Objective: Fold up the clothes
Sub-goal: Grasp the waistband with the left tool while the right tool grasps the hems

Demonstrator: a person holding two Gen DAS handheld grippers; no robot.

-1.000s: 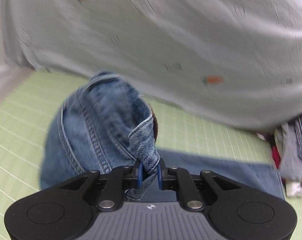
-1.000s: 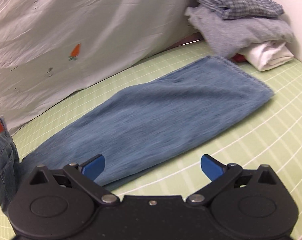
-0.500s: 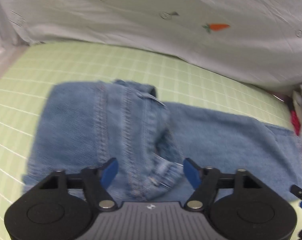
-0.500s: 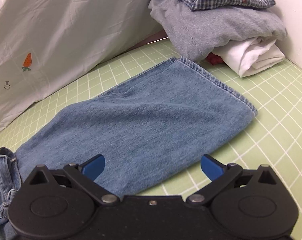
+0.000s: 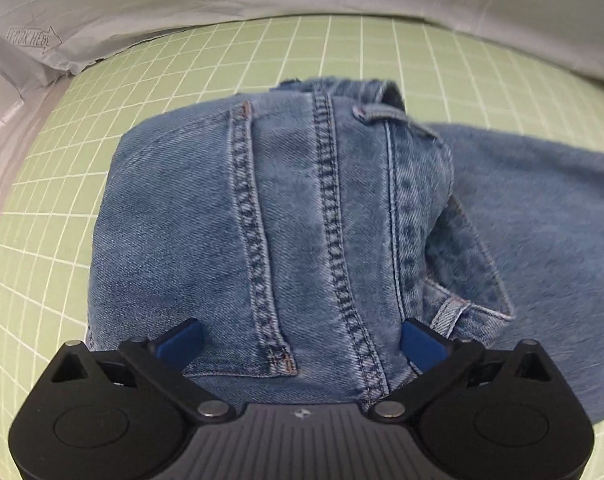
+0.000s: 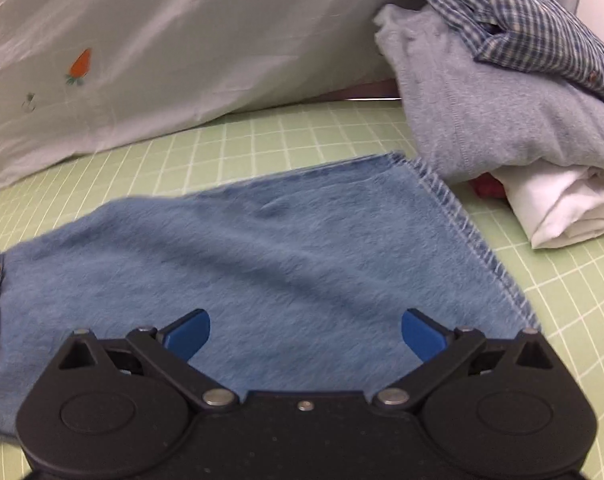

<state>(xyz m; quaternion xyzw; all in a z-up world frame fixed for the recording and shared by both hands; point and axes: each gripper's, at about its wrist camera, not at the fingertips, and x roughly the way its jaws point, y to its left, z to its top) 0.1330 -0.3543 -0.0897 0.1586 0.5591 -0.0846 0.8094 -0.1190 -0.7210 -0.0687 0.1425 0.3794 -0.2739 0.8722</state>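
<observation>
Jeans point(image 5: 302, 220) lie flat on the green grid mat point(image 5: 42, 280), waist end bunched and folded over toward the mat's left side, legs running out to the right. Left gripper point(image 5: 301, 344) hangs just above the waist part, pointing steeply down. Its jaws have just been opening and now stand spread wide; denim lies under the gap, w/ the back seams and a pocket edge running between the blue pads point(image 5: 182, 340), but the pads press on nothing. Belt loop and waistband curl up just right of the right-hand pad. No grip on the fabric.

Right gripper point(image 6: 305, 338) is over the leg part of the jeans point(image 6: 282, 248), jaws likewise wide apart, empty, blue pads clear of the cloth as far as I can tell. Leg hem w/ frayed stitching sits toward the mat's point(image 6: 573, 300) far right corner, near a stack of folded clothes point(image 6: 521, 120): checked shirt on top, grey knit below, white piece at the bottom, a bit of red showing underneath. Hem is close to the stack but apart from it.

White sheet w/ carrot print point(image 6: 162, 40) hangs along the mat's back edge in both views. Mat's left edge meets a pale border in the left wrist view. Leg fabric looks a bit blurred.
</observation>
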